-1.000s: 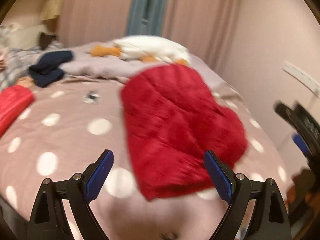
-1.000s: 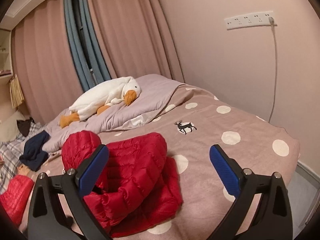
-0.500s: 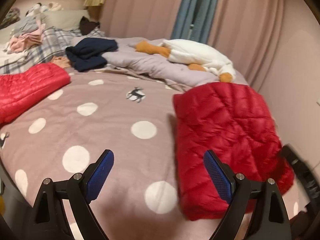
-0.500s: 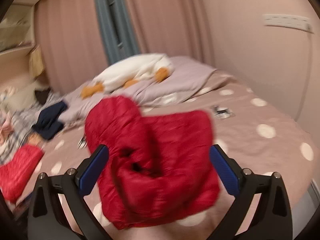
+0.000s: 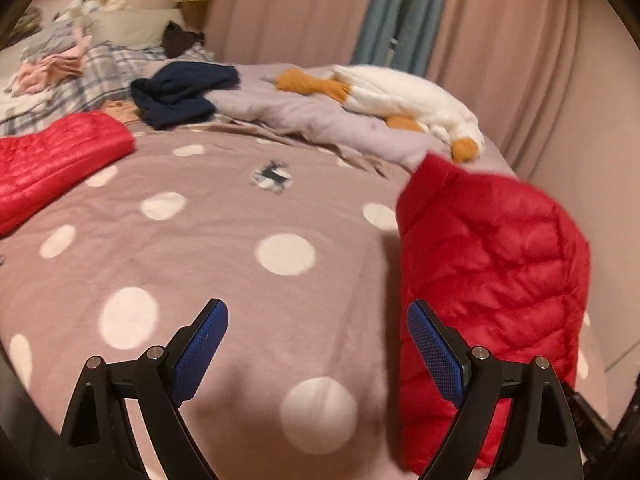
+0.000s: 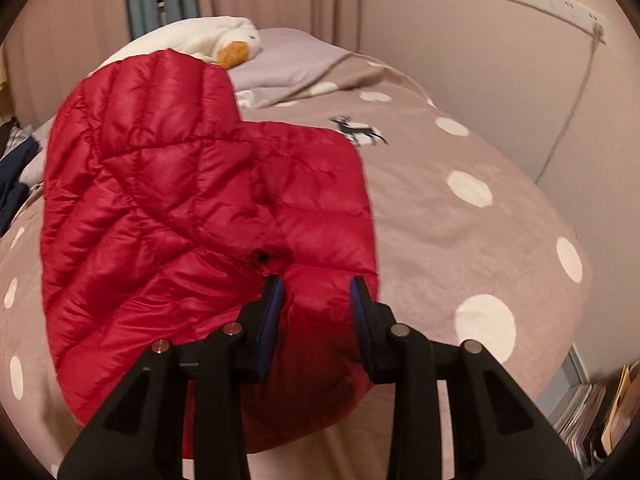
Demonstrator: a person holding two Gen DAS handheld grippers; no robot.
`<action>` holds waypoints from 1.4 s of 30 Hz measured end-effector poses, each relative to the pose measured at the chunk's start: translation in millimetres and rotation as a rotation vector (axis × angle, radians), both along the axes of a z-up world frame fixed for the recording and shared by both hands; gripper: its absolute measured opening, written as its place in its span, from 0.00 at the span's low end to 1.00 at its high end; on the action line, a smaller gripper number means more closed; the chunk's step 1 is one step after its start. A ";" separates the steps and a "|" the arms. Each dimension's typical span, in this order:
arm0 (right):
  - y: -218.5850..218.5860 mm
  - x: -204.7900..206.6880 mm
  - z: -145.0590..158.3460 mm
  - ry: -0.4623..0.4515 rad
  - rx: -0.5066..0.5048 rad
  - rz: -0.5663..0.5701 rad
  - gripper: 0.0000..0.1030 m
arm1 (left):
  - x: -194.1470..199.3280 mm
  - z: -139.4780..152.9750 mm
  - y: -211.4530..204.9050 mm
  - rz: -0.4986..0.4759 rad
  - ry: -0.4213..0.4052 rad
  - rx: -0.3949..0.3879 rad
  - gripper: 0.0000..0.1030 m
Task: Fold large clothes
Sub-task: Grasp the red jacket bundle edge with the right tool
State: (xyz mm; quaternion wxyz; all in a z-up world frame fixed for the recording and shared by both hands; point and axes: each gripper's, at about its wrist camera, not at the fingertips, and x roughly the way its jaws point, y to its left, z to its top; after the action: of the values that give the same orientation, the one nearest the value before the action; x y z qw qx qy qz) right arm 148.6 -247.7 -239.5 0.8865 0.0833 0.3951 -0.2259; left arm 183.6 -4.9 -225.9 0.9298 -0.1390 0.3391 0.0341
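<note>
A folded red down jacket (image 6: pixel 192 200) lies on the dotted pink bedspread (image 6: pixel 460 240). My right gripper (image 6: pixel 318 296) sits on the jacket's near edge. Its jaws are closing, and a bulge of red fabric is pinched between the blue pads (image 6: pixel 276 296). In the left wrist view the same jacket (image 5: pixel 492 272) is at the right. My left gripper (image 5: pixel 316 344) hangs open over bare bedspread (image 5: pixel 200 248) just left of the jacket, with nothing between its fingers. A second red jacket (image 5: pixel 56 160) lies flat at the far left of the bed.
A white plush goose (image 5: pixel 400 96) and a lilac blanket (image 5: pixel 312 120) lie at the head of the bed, with a navy garment (image 5: pixel 184 92) and plaid bedding (image 5: pixel 92 72) to the left. On the right are a wall with a power strip (image 6: pixel 548 4) and stacked magazines (image 6: pixel 580 412).
My right gripper came down onto the jacket and its jaws went from wide apart to narrow on the near edge. The left gripper drifted left, so the jacket now sits at its right.
</note>
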 end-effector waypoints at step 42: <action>4.5 106.4 38.3 -0.203 0.348 0.336 0.26 | 111.7 -4.9 -34.8 -0.070 0.029 0.071 0.74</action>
State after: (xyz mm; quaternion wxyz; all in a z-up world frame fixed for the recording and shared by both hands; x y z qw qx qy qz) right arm 255.0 -243.2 -201.2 0.9191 0.1899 0.3452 0.0055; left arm 295.3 -39.7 -230.8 0.9297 -0.0933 0.3559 0.0156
